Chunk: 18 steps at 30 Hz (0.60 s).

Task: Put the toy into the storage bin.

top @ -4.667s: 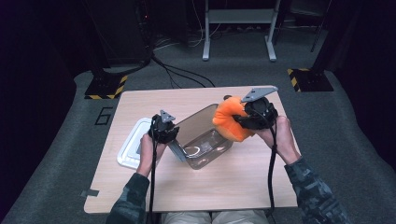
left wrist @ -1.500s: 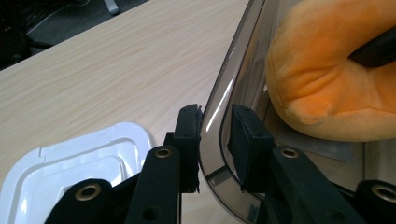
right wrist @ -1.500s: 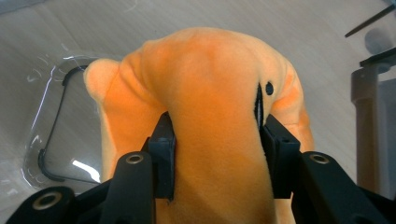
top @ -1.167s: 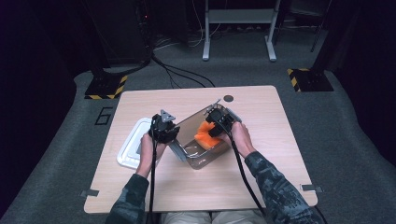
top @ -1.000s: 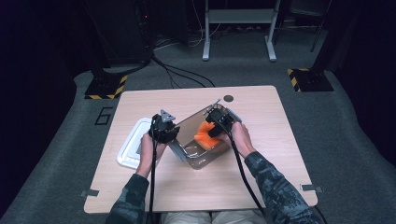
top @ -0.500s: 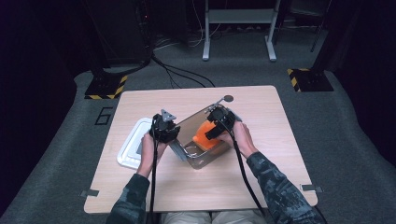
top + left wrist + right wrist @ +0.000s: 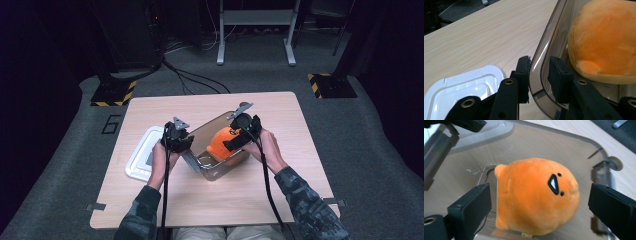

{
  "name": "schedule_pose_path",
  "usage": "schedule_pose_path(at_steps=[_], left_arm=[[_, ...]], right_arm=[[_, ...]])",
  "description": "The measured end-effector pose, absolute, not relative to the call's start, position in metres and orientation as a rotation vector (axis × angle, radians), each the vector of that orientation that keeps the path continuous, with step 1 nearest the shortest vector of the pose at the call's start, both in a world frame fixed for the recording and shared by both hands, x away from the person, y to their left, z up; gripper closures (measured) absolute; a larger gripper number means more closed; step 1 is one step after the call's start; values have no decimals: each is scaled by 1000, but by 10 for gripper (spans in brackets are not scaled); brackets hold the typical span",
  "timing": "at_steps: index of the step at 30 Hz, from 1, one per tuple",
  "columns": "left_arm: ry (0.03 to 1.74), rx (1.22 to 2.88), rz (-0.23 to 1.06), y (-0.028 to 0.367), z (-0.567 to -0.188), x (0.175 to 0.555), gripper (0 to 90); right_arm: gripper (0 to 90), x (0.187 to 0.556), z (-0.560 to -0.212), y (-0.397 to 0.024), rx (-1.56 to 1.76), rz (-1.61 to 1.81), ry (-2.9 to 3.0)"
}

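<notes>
Orange plush toy (image 7: 534, 197) lies inside the clear bin (image 7: 210, 135), freed as our right gripper (image 7: 539, 202) has just spread its jaws; beyond, our left gripper (image 7: 539, 75) pinches the bin's wall beside the white lid (image 7: 142, 160).

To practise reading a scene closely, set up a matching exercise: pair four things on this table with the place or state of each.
Things:
1. plush
2. lid
3. left tool
4. right tool

States:
A. white, flat on the table beside the box
B. clamped on the box's wall
C. orange, inside the clear box
D. jaws wide, just opened, either side of the plush without touching it

Pairs: 1-C, 2-A, 3-B, 4-D. The box is clear plastic and stands tilted.
</notes>
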State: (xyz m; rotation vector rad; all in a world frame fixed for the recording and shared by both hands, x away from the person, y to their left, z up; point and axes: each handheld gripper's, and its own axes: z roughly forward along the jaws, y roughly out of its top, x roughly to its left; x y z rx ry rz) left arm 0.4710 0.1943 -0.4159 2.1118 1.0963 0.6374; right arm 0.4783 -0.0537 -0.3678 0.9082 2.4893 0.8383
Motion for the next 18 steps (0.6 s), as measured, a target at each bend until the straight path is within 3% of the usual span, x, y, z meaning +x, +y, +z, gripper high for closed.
schedule_pose_path(at_steps=[11,18], left_arm=[[1093,2121,623,192,-416,472,639],[1098,2110,603,192,-416,473,391]], right_arm=[[9,448,-359,-98,933,934,2401],[0,425,-375,-145,1020,989,2292]])
